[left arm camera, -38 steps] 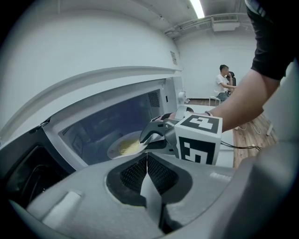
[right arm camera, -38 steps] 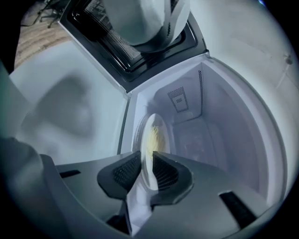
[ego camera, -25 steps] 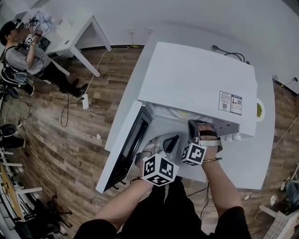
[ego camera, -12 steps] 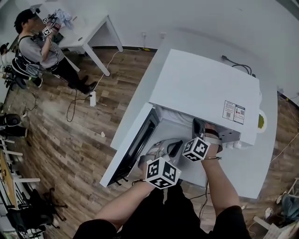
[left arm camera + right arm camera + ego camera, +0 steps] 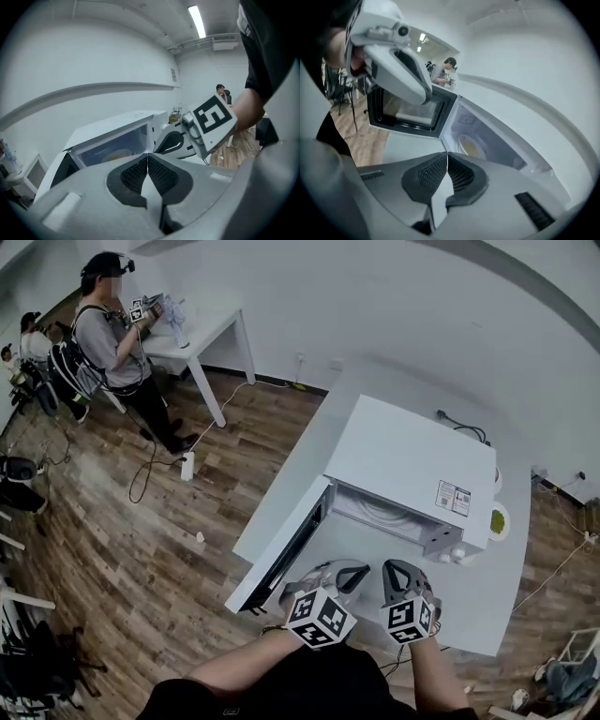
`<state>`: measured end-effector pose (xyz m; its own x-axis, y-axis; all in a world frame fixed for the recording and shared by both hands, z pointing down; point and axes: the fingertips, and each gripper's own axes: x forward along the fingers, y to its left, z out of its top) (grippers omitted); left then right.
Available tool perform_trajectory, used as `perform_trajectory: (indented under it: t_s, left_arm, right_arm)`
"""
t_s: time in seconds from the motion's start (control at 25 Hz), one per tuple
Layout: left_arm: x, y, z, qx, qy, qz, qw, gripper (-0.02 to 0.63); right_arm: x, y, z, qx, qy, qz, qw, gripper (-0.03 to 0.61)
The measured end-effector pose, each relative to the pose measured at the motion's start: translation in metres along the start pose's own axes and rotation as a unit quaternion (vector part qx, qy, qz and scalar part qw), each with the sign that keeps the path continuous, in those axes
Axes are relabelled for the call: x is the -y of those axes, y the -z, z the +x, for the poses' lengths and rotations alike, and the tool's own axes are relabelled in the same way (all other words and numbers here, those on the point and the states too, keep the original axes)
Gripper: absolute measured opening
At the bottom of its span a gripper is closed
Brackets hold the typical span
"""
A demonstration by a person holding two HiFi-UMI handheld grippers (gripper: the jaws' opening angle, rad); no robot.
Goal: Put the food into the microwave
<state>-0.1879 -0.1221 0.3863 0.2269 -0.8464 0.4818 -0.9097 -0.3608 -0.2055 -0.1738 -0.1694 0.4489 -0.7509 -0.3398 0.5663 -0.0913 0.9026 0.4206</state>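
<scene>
We've withdrawn the left hand-held gripper (image 5: 359, 570) and right hand-held gripper (image 5: 397, 570), both clenched empty, from the microwave (image 5: 412, 460); the food (image 5: 471, 147) sits inside, and the door (image 5: 281, 557) is still to be shut.

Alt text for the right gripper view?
The right gripper, jaws shut and empty, faces an open microwave with a plate of yellow food inside. Its door stands open at left; the left gripper shows above it.

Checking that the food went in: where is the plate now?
In the right gripper view, the plate lies inside the open microwave, on the cavity floor just right of the swung-out door.
</scene>
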Motion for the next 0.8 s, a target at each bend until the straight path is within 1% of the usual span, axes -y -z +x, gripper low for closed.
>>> perform_trajectory:
  t_s: [0.08, 0.12, 0.16, 0.24, 0.32, 0.36, 0.52, 0.64, 0.8]
  left_arm:
    - [0.01, -0.007, -0.018, 0.015, 0.009, 0.004, 0.9998, 0.008]
    - [0.015, -0.009, -0.026, 0.021, 0.015, 0.006, 0.9997, 0.008]
    - [0.02, -0.01, -0.035, 0.026, 0.021, 0.007, 0.9994, 0.008]
    - [0.026, -0.011, -0.05, 0.037, 0.034, 0.005, 0.9987, 0.008]
    - [0.03, -0.013, -0.061, 0.05, 0.048, -0.004, 0.9976, 0.008]
    - [0.032, -0.016, -0.067, 0.057, 0.054, -0.01, 0.9968, 0.008]
    - [0.038, -0.03, -0.086, 0.087, 0.069, -0.044, 0.9928, 0.008]
    - [0.044, -0.041, -0.101, 0.1, 0.073, -0.065, 0.9902, 0.008]
    - [0.054, -0.072, -0.115, 0.134, 0.067, -0.089, 0.9847, 0.008]
  right_arm:
    - [-0.009, -0.012, -0.03, 0.018, -0.008, 0.07, 0.997, 0.017]
    - [-0.013, -0.018, -0.044, 0.031, -0.013, 0.109, 0.993, 0.015]
    - [-0.018, -0.026, -0.057, 0.046, -0.016, 0.148, 0.988, 0.017]
    - [-0.023, -0.039, -0.078, 0.077, -0.019, 0.219, 0.973, 0.015]
    - [-0.025, -0.049, -0.095, 0.099, -0.016, 0.273, 0.957, 0.015]
    - [-0.026, -0.053, -0.102, 0.108, -0.014, 0.29, 0.951, 0.015]
    - [-0.031, -0.068, -0.127, 0.136, -0.021, 0.319, 0.938, 0.015]
    - [-0.033, -0.085, -0.148, 0.175, -0.04, 0.345, 0.921, 0.015]
    - [-0.015, -0.108, -0.186, 0.24, -0.058, 0.341, 0.907, 0.015]
